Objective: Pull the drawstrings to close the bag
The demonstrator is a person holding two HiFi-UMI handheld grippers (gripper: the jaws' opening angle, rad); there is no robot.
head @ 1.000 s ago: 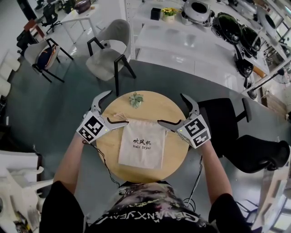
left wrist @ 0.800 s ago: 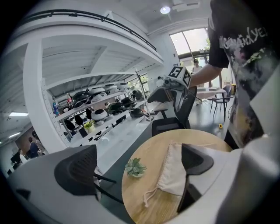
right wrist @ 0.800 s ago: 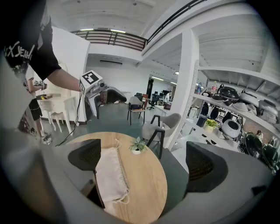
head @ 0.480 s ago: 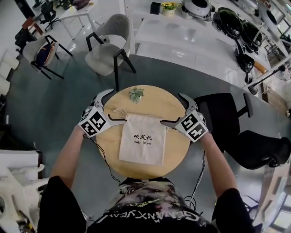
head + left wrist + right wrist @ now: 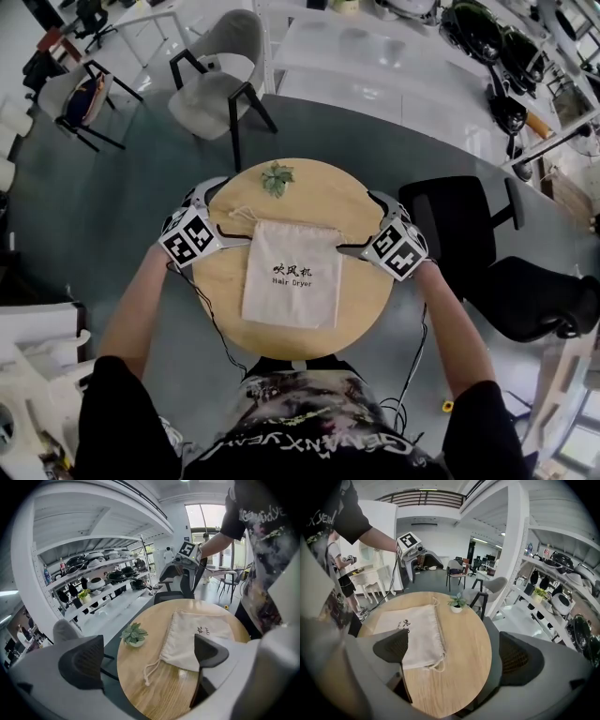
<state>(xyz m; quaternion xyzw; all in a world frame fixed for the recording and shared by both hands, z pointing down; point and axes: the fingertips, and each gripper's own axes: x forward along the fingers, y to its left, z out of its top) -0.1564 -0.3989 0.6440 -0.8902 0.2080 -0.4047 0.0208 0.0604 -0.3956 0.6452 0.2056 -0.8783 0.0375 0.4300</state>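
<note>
Flanking the bag (image 5: 292, 286) on a round wooden table (image 5: 361, 300) near chairs (image 5: 211, 94), left tongs (image 5: 236, 211) and right tongs (image 5: 354, 222) gape empty.

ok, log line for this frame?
phase: pre-grasp | bag: flat on table, uncinched, drawstrings slack | left gripper: open, empty, near left top corner | right gripper: open, empty, near right top corner

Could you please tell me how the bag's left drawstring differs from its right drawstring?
The cream left drawstring trails out long and nearly straight, ending in a knot; the cream right drawstring is a short loop hugging a corner of the beige cloth bag. Both lie loose on the round wooden table, ungripped.
</note>
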